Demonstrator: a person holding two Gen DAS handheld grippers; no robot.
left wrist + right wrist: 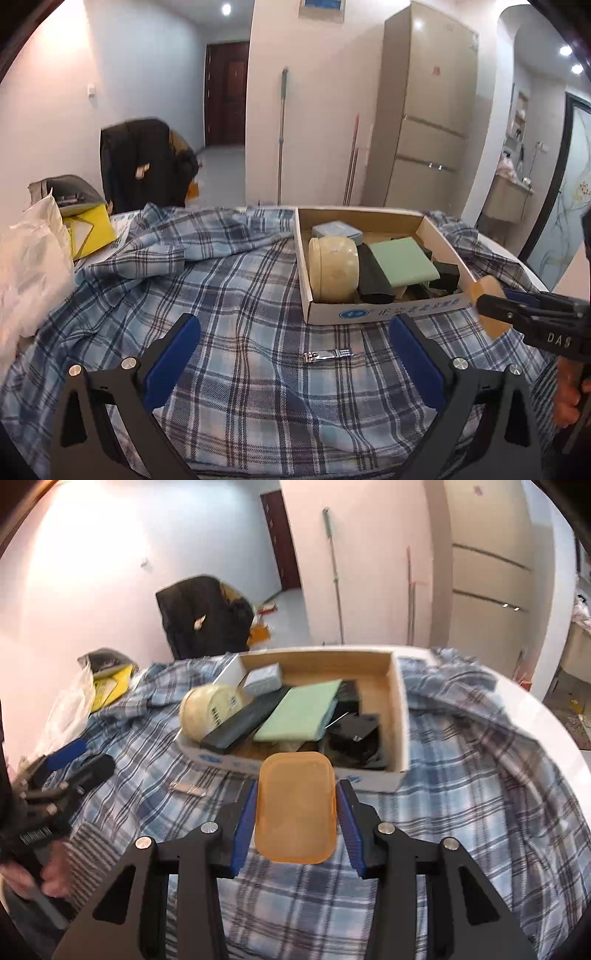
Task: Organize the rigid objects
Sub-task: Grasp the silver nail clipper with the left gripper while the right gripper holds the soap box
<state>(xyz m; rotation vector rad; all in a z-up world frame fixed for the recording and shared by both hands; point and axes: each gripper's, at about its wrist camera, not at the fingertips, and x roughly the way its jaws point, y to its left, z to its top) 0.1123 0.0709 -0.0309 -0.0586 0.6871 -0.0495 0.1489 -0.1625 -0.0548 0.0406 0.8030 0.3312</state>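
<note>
Low in the right wrist frame, the right tool (295,812) grips an orange lid (295,806) before the cardboard box (400,716). Left tool (295,347) gapes, released, over a nail clipper (328,355).

2 wrist fisheyes look down-forward, close over the plaid cloth (240,295), sharing the cardboard box (400,709) (right nearer).

Black angular left gripper (295,347), blue pads, silver screws, right gripper (295,812) alike, white lettering
</note>
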